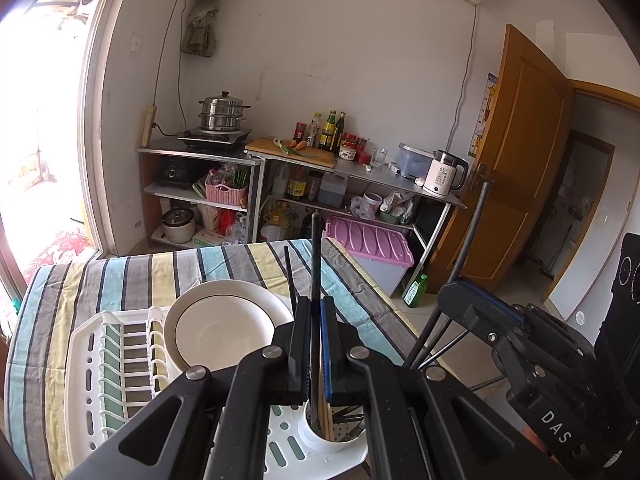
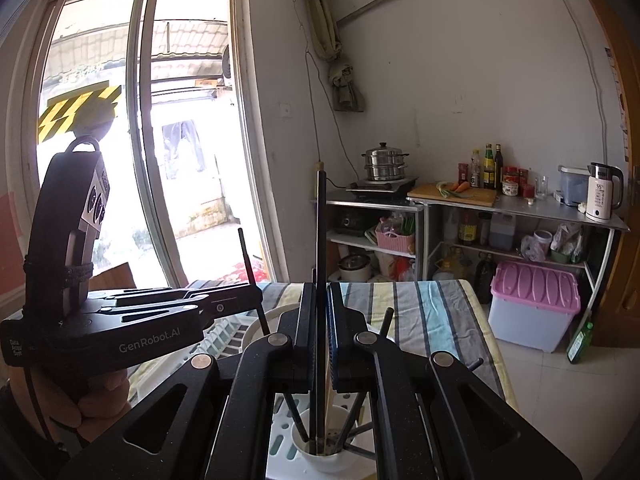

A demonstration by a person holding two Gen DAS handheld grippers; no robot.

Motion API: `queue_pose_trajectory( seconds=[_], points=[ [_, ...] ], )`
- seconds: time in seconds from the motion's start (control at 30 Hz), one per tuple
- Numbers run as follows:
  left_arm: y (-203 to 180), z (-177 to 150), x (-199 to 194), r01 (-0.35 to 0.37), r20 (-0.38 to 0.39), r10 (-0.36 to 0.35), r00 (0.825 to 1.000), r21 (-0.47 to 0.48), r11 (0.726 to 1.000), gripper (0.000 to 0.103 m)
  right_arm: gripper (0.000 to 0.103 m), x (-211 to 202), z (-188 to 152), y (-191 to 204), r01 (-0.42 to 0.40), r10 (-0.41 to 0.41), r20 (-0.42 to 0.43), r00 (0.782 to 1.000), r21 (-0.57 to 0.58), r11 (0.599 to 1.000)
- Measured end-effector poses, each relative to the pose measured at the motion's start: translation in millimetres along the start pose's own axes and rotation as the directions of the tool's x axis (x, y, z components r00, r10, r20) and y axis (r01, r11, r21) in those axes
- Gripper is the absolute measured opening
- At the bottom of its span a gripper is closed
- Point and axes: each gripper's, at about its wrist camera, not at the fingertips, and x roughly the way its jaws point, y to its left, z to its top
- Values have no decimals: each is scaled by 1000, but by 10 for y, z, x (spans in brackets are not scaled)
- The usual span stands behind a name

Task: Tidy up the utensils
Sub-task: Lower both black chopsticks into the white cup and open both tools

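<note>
Striped table point(image 1: 132, 276) carried a white dish rack point(image 1: 92, 360) with a bowl point(image 1: 224, 328) and a white utensil cup point(image 2: 324, 456) at its corner. Left gripper point(image 1: 316, 320) was clamped on a black chopstick point(image 1: 316, 256), tip seemingly down in the cup, though partly hidden. Right gripper point(image 2: 320, 316) pinched another black chopstick point(image 2: 321, 240), also standing in the cup. The sticks looked light, stiff and slick; a mid-shaft pinch seemed best, or they could swivel.
</note>
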Motion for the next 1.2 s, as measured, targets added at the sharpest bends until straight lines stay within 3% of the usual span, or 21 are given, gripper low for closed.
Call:
queue_pose_trajectory(
  seconds=[0.5, 1.2],
  points=[
    [35, -147, 44, -14, -12, 14, 1000, 2, 1000, 4, 5, 168, -418, -78, 10, -6, -91, 996, 40, 999],
    [-32, -178, 7, -40, -15, 40, 999, 21, 999, 4, 6, 80, -474, -128, 18, -13, -112, 994, 44, 999]
  ],
)
